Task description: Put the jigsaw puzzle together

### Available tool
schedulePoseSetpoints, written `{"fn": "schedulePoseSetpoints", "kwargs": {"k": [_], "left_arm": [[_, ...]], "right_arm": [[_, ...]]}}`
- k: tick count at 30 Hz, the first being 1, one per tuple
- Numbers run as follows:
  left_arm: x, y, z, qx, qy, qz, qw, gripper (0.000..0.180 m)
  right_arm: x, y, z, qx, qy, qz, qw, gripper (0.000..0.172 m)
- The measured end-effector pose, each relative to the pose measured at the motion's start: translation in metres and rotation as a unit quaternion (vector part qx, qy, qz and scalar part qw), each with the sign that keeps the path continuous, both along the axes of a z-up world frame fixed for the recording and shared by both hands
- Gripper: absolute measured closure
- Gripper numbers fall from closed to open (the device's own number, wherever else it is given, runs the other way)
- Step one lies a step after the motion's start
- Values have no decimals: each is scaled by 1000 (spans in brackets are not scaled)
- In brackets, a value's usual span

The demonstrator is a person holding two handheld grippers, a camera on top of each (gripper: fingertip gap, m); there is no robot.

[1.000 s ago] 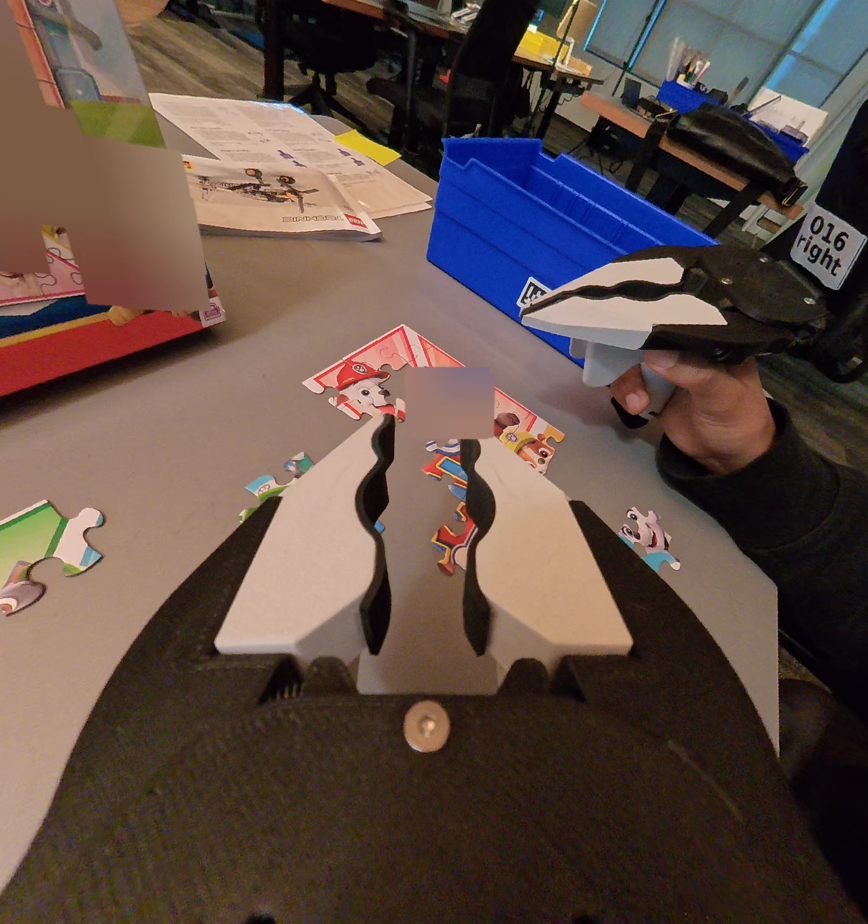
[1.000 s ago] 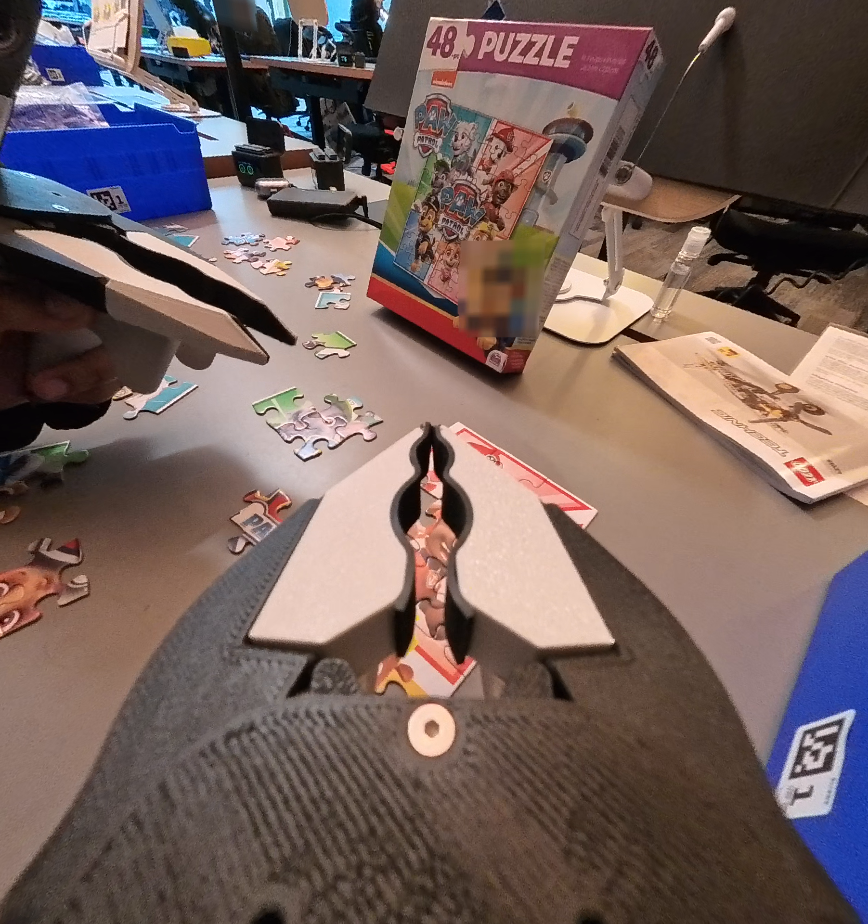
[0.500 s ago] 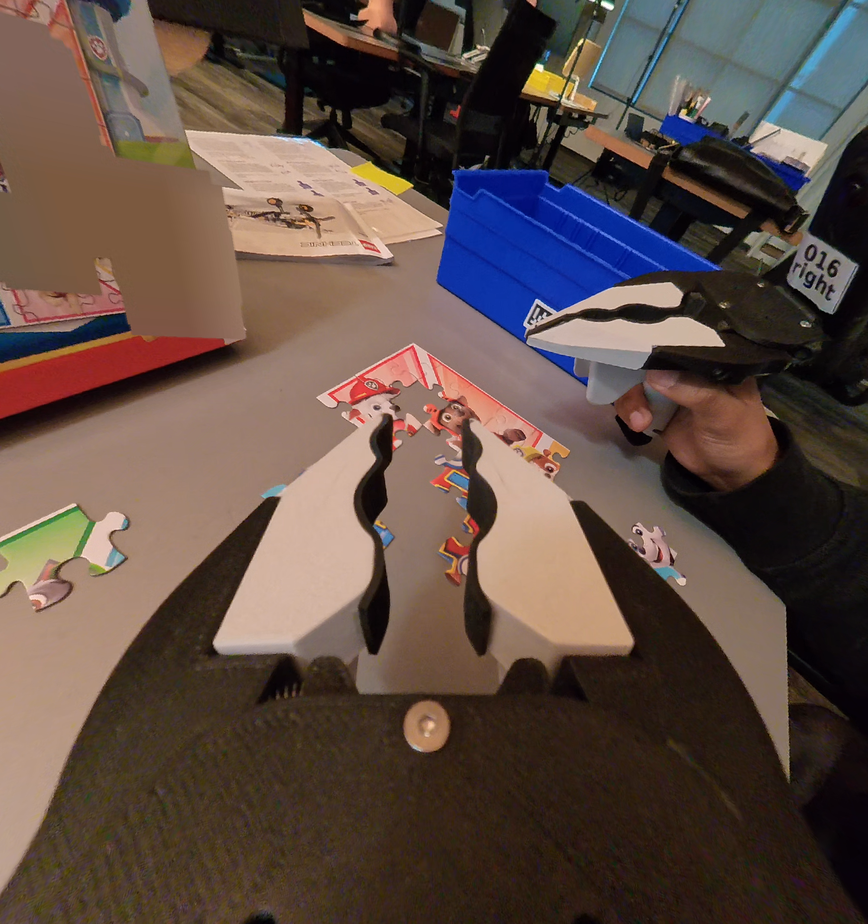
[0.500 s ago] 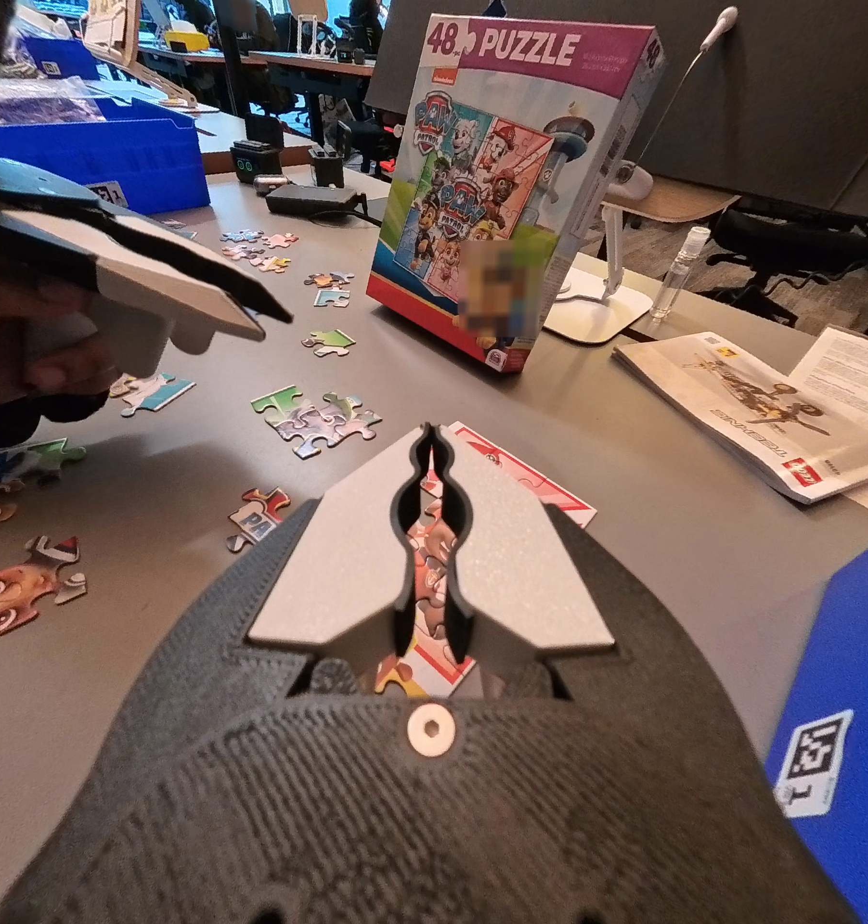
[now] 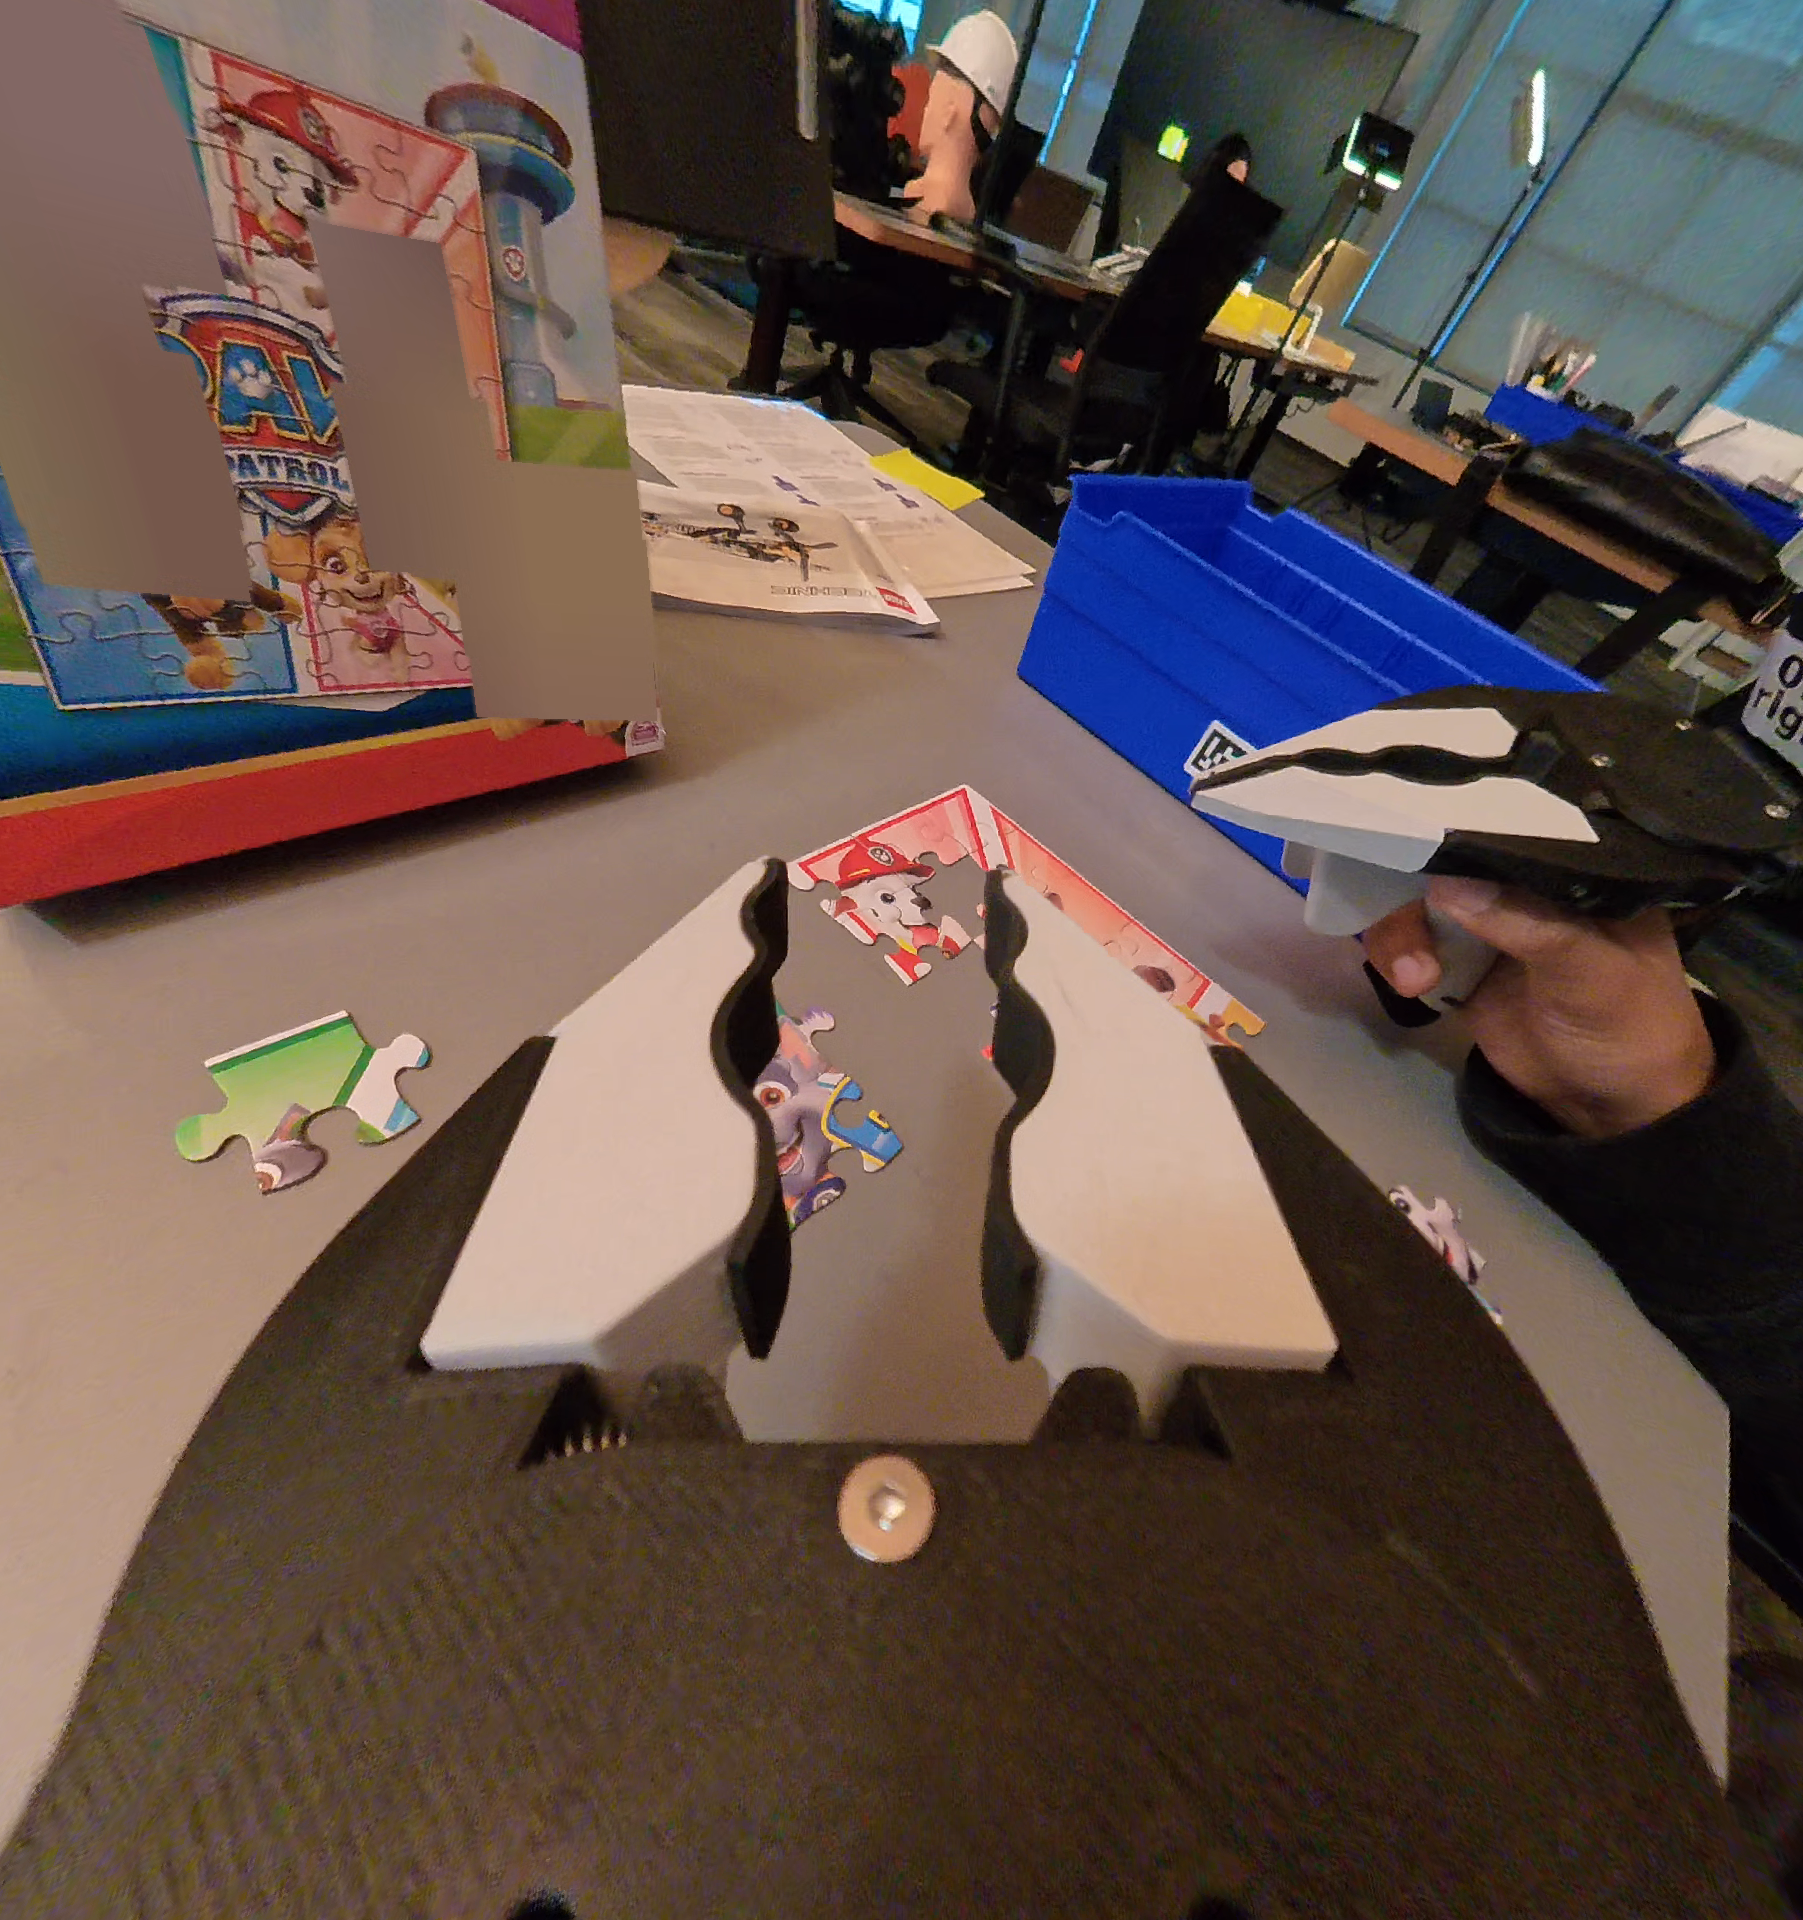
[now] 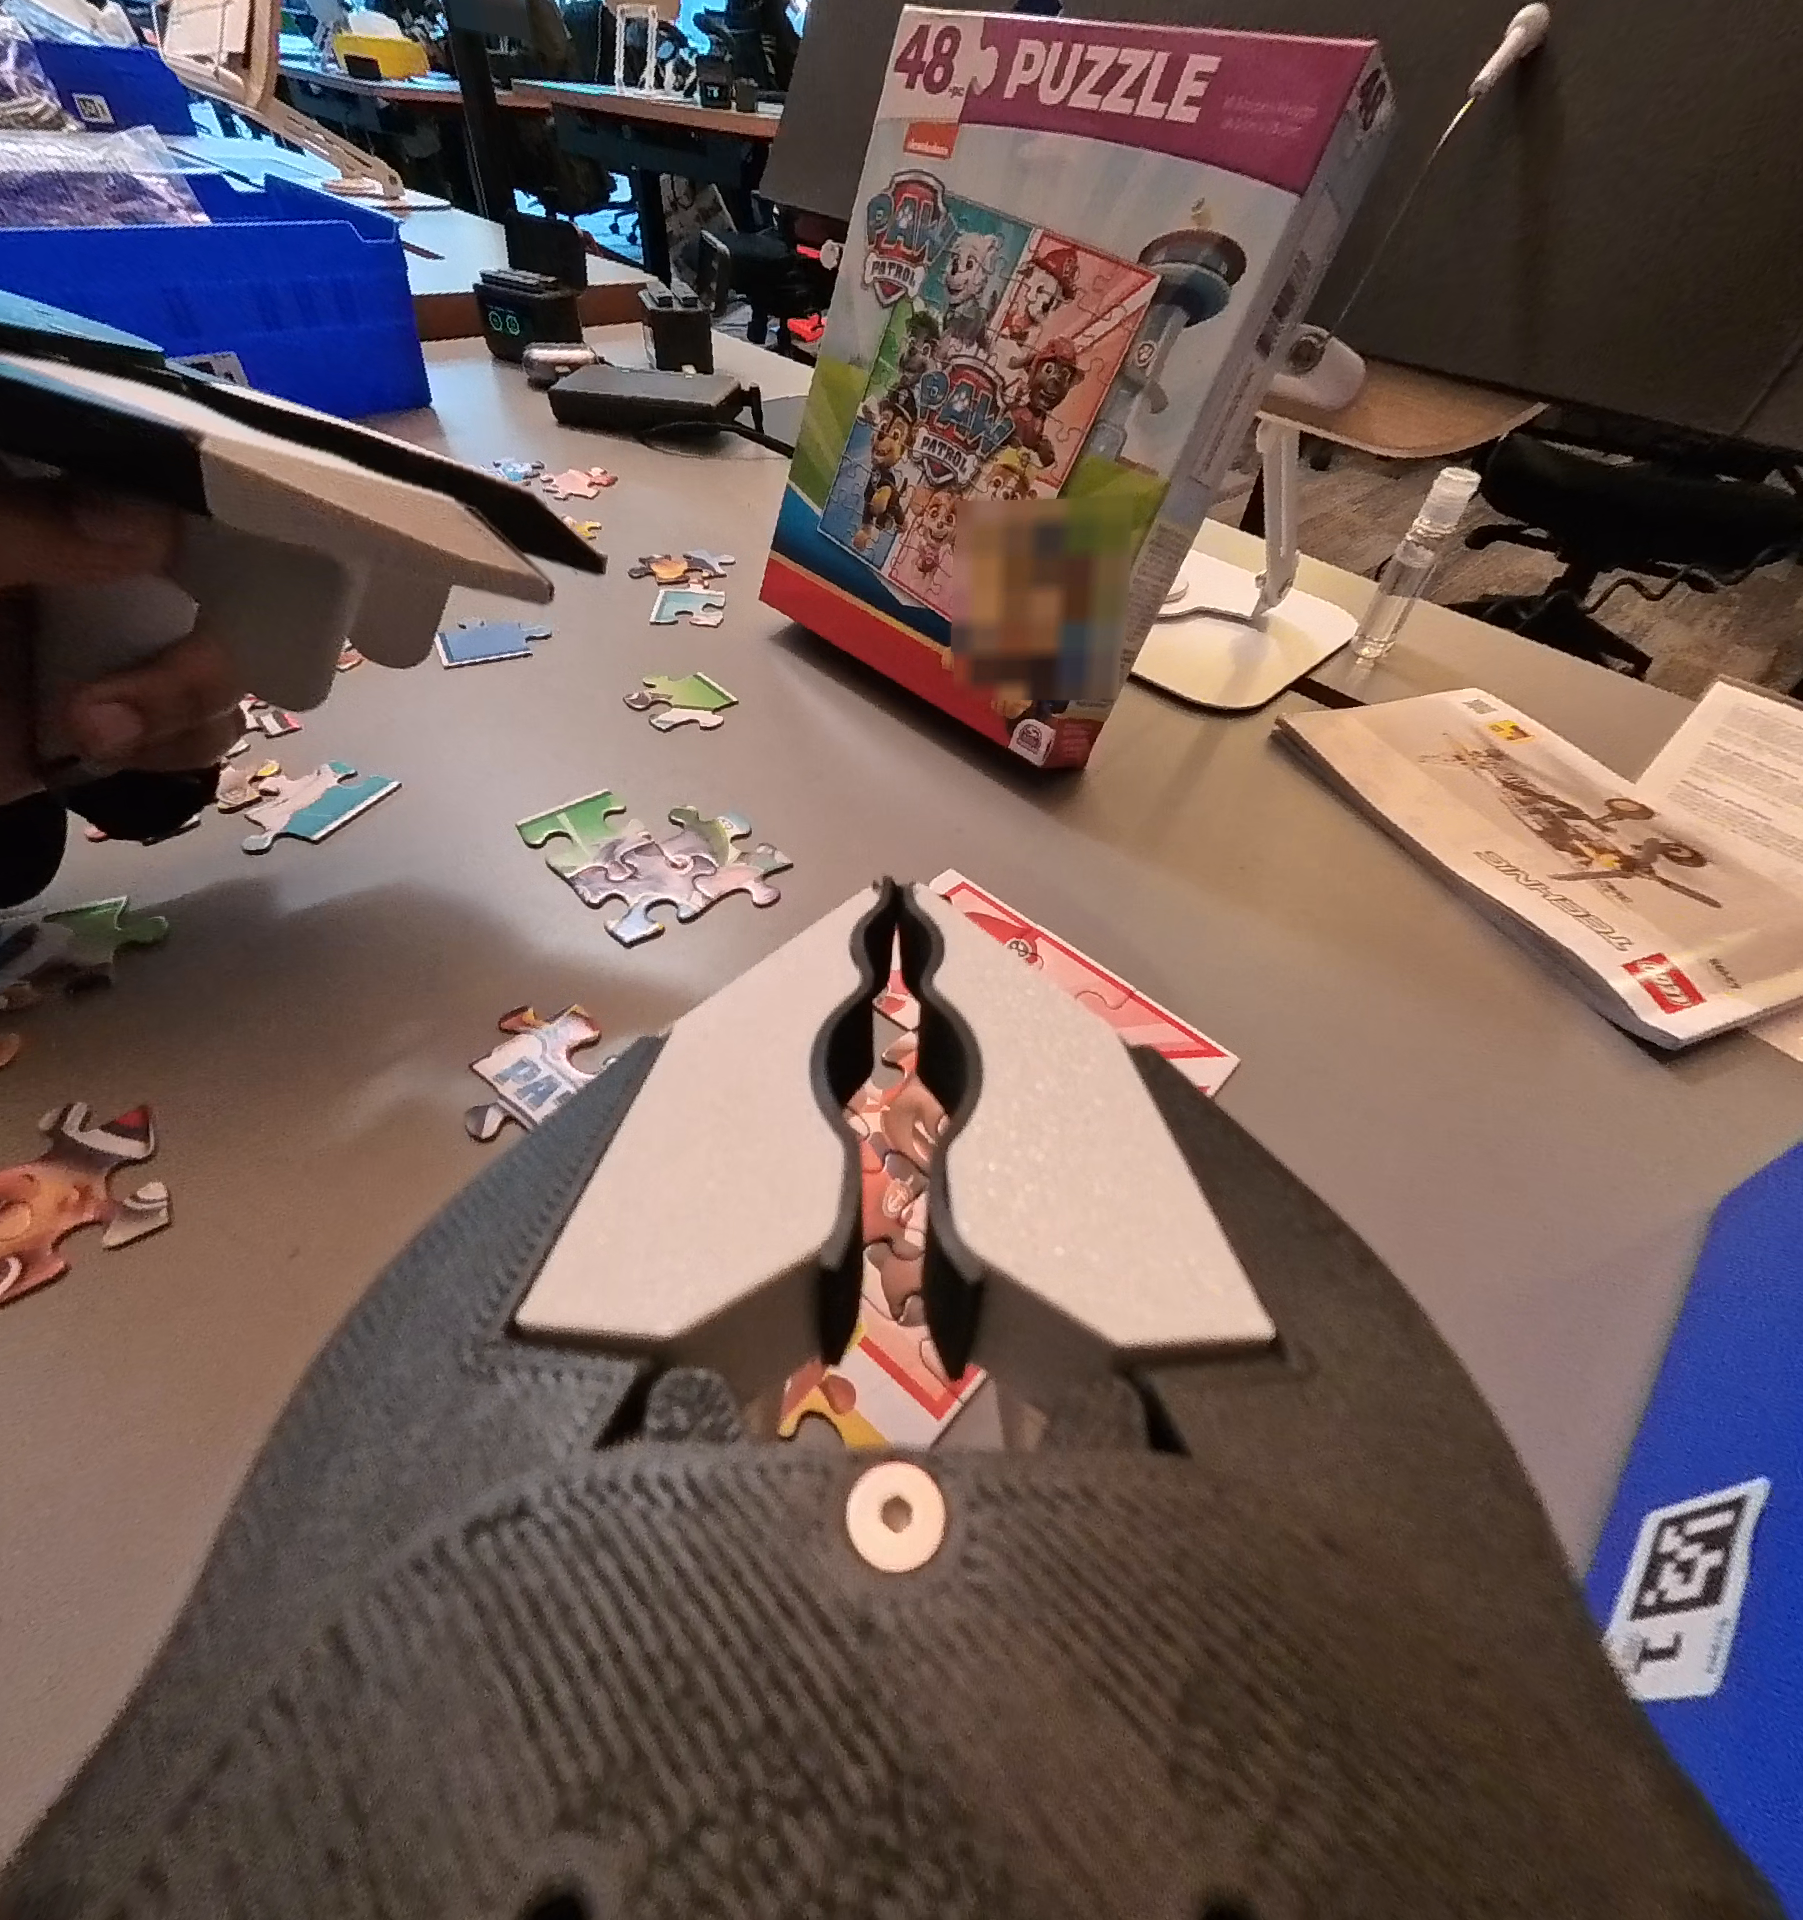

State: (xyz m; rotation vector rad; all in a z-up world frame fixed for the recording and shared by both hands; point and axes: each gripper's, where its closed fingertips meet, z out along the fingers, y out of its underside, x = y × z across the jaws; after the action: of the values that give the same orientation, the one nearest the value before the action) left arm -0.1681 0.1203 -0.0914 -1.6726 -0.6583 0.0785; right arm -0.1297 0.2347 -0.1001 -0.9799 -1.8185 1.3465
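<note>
Grey wavy-padded left gripper (image 5: 881, 883) gapes bare over glossy cardboard puzzle pieces (image 5: 902, 914); right gripper (image 6: 897, 899) pinched closed

Surface (image 6: 1240, 935): plain grey.
Bin (image 5: 1240, 613): solid blue.
Puzzle box (image 6: 1073, 343): purple top band, red base, cartoon dogs printed between.
Joined puzzle corner (image 5: 990, 842): red border, pink stripes.
Loose piece (image 5: 305, 1091): green and white.
Grippers (image 5: 881, 894) (image 6: 897, 899): light grey fingers, black pads, black bodies.
</note>
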Motion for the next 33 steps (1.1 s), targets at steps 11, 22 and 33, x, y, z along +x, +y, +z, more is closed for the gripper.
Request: {"fn": "schedulePoseSetpoints", "kwargs": {"k": [11,22,33], "left_arm": [[2,2,-3,-2,-8,-8,1000,143],[4,5,-8,-18,-9,-14,1000,142],[4,5,-7,-17,-7,-13,1000,142]], "right_arm": [[0,0,1,-6,2,0,1000,172],[0,0,1,-5,2,0,1000,172],[0,0,1,-2,2,0,1000,172]]}}
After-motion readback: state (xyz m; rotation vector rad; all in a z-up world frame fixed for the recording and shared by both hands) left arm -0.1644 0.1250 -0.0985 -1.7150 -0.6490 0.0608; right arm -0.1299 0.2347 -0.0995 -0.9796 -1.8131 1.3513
